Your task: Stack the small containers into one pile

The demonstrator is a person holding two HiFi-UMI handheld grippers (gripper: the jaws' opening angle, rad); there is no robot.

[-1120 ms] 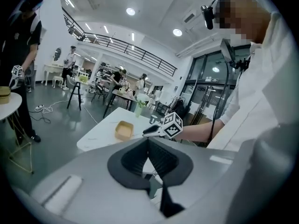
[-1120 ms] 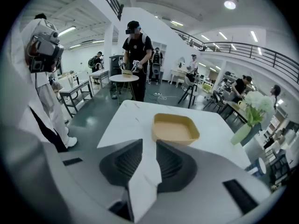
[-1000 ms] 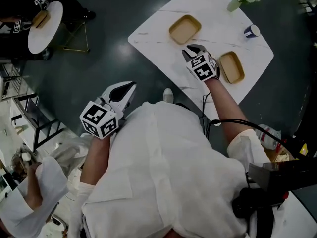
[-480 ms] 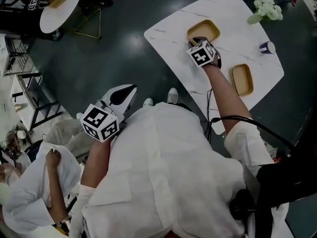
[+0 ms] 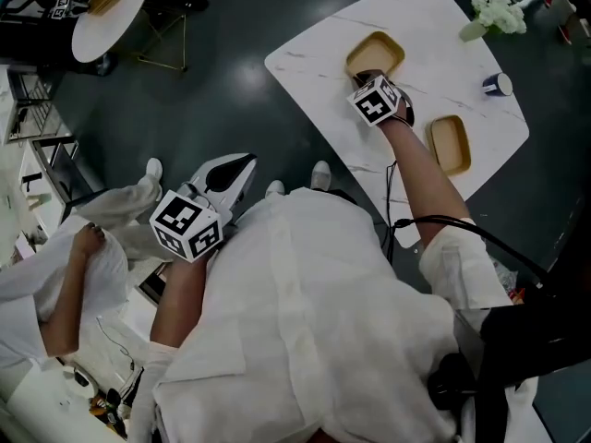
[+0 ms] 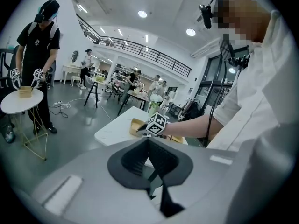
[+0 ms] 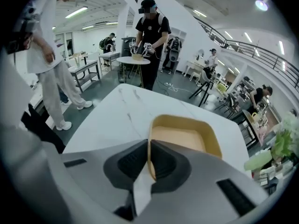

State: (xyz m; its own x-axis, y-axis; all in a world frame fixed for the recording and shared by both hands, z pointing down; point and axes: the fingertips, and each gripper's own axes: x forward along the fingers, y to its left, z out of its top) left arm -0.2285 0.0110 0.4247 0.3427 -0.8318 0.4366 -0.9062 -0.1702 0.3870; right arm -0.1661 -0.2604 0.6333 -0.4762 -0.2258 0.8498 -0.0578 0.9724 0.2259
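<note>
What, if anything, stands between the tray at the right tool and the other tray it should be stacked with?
Nothing visible does. The right tool has its jaws closing on the far tray at its rim; only bare table lies between it and the near tray. The cup and flowers sit off to one side.

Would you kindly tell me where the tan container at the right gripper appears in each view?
Head view: tan container, upper right, just beyond the right gripper.
Left gripper view: small, centre, left of the marker cube.
Right gripper view: centre, near rim between the right gripper's closing jaws.
Shared landmark: the white table.
</note>
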